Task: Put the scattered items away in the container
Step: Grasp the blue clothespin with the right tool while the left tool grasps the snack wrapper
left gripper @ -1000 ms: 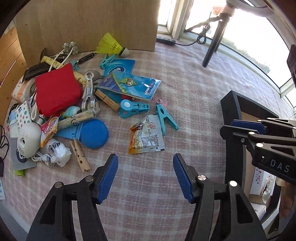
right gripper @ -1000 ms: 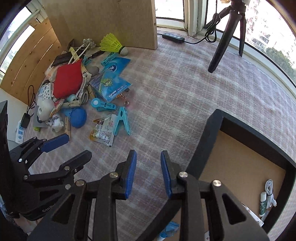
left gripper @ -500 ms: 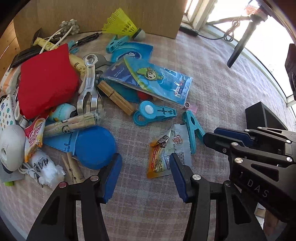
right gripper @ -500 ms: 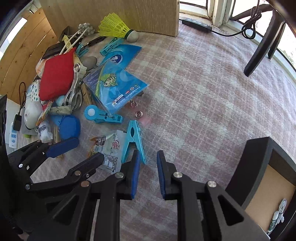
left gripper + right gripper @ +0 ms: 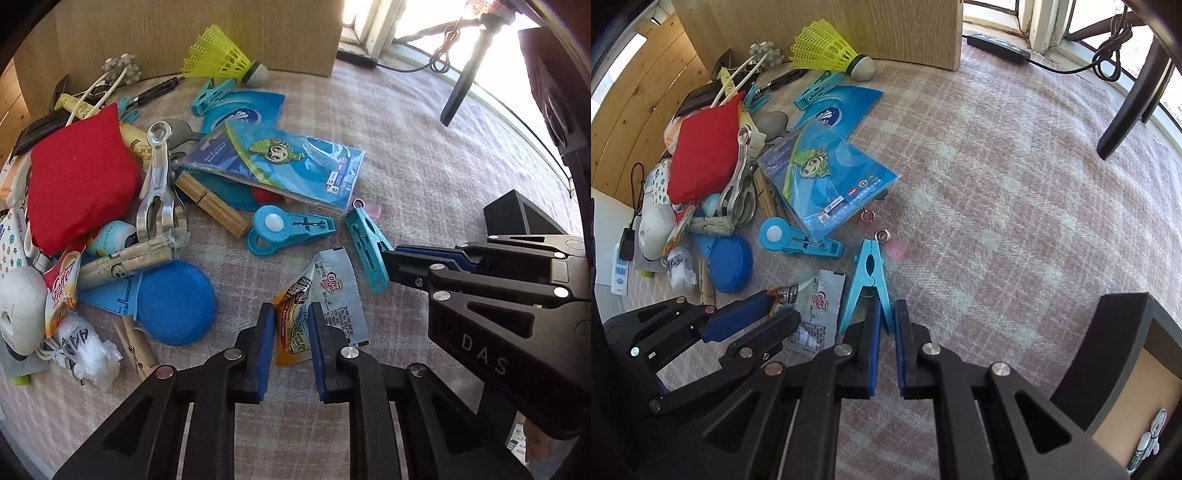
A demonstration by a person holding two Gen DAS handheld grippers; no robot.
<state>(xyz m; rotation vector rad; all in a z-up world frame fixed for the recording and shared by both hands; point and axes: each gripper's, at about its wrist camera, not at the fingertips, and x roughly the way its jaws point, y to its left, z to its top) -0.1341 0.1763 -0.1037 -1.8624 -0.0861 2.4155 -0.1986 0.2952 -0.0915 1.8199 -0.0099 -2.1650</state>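
My left gripper [image 5: 291,325] has its blue pads around the near end of a Coffee-mate sachet [image 5: 325,306] lying on the checked cloth; the jaws are narrowed on it. My right gripper [image 5: 884,325] has its pads around one leg of a light blue clothes peg [image 5: 870,280], jaws nearly closed. The peg also shows in the left wrist view [image 5: 367,245], with the right gripper [image 5: 391,258] at its end. The black container [image 5: 1123,354] stands at the lower right with a tan floor.
A pile lies to the left: a red cushion [image 5: 77,181], a blue disc [image 5: 173,302], a blue round-head clip [image 5: 288,229], a cartoon packet [image 5: 291,166], metal tongs [image 5: 157,184], a yellow shuttlecock [image 5: 221,55]. A black tripod leg [image 5: 1126,114] stands at the right. A wooden board [image 5: 192,33] stands behind.
Both grippers have moved forward and down to the pile. The left jaws have narrowed around the sachet. The right jaws have come onto the blue peg.
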